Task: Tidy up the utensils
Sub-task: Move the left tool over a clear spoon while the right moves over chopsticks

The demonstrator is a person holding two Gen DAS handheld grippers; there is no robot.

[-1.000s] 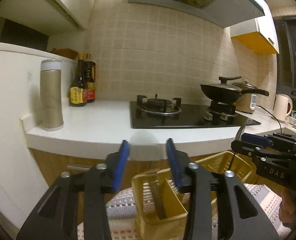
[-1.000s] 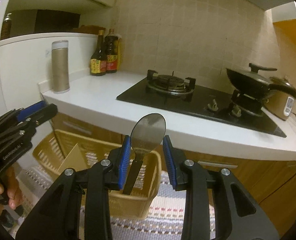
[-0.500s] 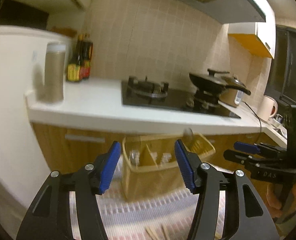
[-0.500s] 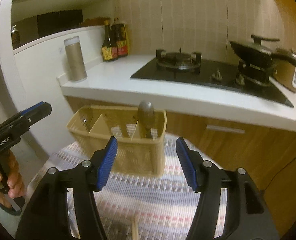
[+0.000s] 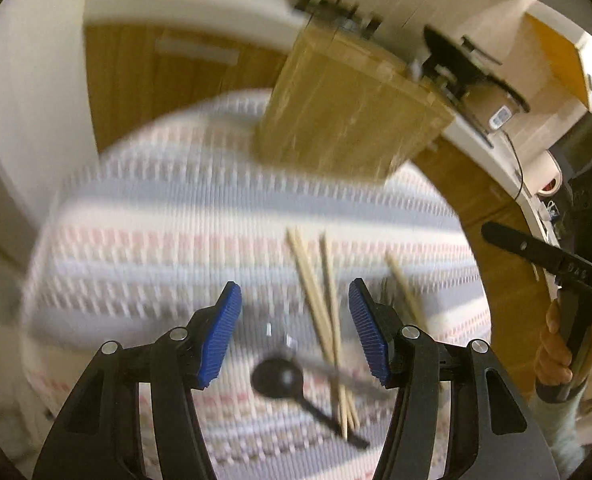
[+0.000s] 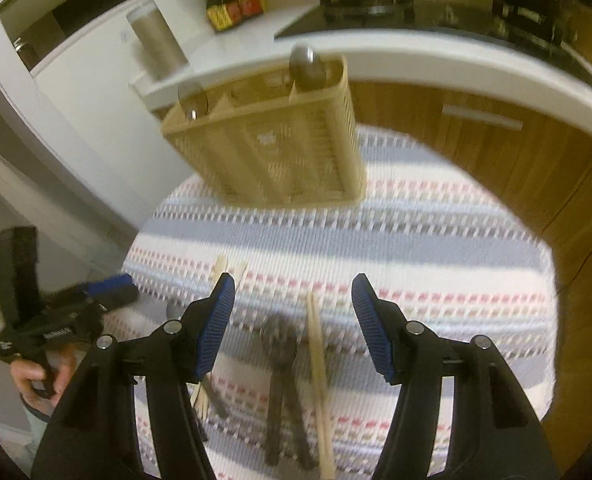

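A tan utensil basket stands on a striped mat, with a spoon upright in its right compartment; it also shows in the left wrist view. My right gripper is open above a dark spoon and a wooden chopstick lying on the mat. My left gripper is open above a black spoon and several chopsticks. Both views are blurred.
Wooden cabinet fronts and a white counter stand behind the mat. A beige flask and sauce bottles are on the counter. A white wall is to the left.
Both grippers have tilted down from the counter to the mat. The right gripper let go of the spoon, which now stands in the basket, and opened wide.
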